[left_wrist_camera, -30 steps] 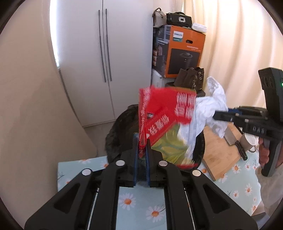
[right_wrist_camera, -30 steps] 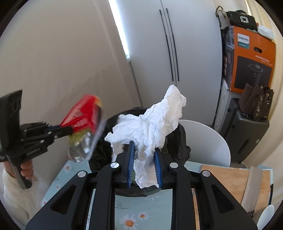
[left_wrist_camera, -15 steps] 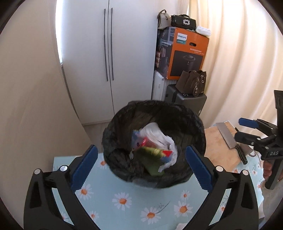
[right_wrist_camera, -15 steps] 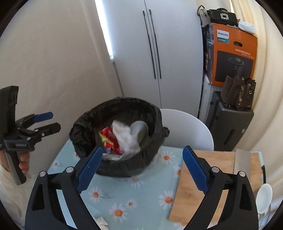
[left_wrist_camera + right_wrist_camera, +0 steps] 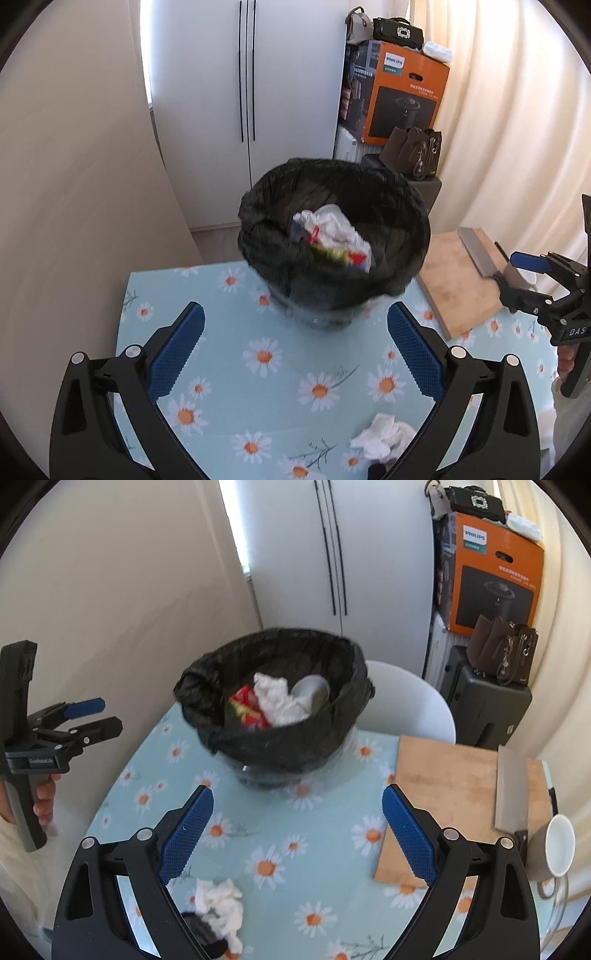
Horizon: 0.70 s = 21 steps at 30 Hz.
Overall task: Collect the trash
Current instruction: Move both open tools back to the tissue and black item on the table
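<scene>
Both tongs stand spread wide and empty over the daisy-print worktop (image 5: pixel 258 387). Left tongs (image 5: pixel 295 354); right tongs (image 5: pixel 297 834). Since half a second ago both views sit farther back: the black-lined trash bin (image 5: pixel 275 746), at 12 o'clock, looks smaller. Red wrapper (image 5: pixel 245 707) and white tissue (image 5: pixel 275 699) lie inside. A crumpled tissue (image 5: pixel 219 904), newly fully in view, lies on the worktop at 7 o'clock.

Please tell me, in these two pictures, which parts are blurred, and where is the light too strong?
Left wrist view: the trash bin and its contents are smeared by motion blur, while the left gripper stays sharp; the curtain is overexposed. Right wrist view: the bin and cutting board look soft; the window strip glares; fisheye bends the cabinet handles.
</scene>
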Tool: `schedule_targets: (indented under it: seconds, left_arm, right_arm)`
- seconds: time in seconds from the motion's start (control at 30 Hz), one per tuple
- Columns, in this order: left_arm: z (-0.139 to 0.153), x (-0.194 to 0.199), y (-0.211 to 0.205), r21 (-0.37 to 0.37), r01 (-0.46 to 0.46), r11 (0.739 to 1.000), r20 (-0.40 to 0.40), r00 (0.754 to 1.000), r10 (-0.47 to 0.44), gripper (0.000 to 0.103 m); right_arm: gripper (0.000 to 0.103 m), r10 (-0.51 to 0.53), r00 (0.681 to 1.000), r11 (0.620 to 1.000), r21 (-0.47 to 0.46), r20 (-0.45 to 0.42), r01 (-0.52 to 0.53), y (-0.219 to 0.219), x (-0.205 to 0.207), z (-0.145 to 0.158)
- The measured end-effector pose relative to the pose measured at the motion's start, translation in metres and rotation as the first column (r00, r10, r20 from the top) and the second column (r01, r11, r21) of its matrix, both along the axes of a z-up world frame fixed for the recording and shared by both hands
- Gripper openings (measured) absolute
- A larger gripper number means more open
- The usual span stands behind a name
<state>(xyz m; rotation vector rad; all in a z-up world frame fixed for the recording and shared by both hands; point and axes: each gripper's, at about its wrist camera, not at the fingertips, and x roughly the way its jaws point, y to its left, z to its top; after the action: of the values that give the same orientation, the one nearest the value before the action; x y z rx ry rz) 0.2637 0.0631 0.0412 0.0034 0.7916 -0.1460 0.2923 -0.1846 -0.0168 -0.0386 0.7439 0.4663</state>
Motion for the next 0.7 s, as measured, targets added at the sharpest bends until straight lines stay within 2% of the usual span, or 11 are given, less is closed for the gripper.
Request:
schedule_targets:
  seconds: [0.4,0.7]
  left_arm:
    - [-0.022,-0.04,0.007,-0.015,-0.027,1.0,-0.052,0.998,0.026,0.097]
    - [-0.044,-0.065,0.011,0.002,-0.044,0.999,-0.094,0.995,0.044,0.097]
  right_arm:
    - [0.088,0.047,0.996,0.998,-0.032,-0.078,-0.05,0.014,-0.033,-0.035]
    - [0.088,0.087,0.982,0.994,-0.054,-0.169,-0.098,0.03,-0.042,-0.079]
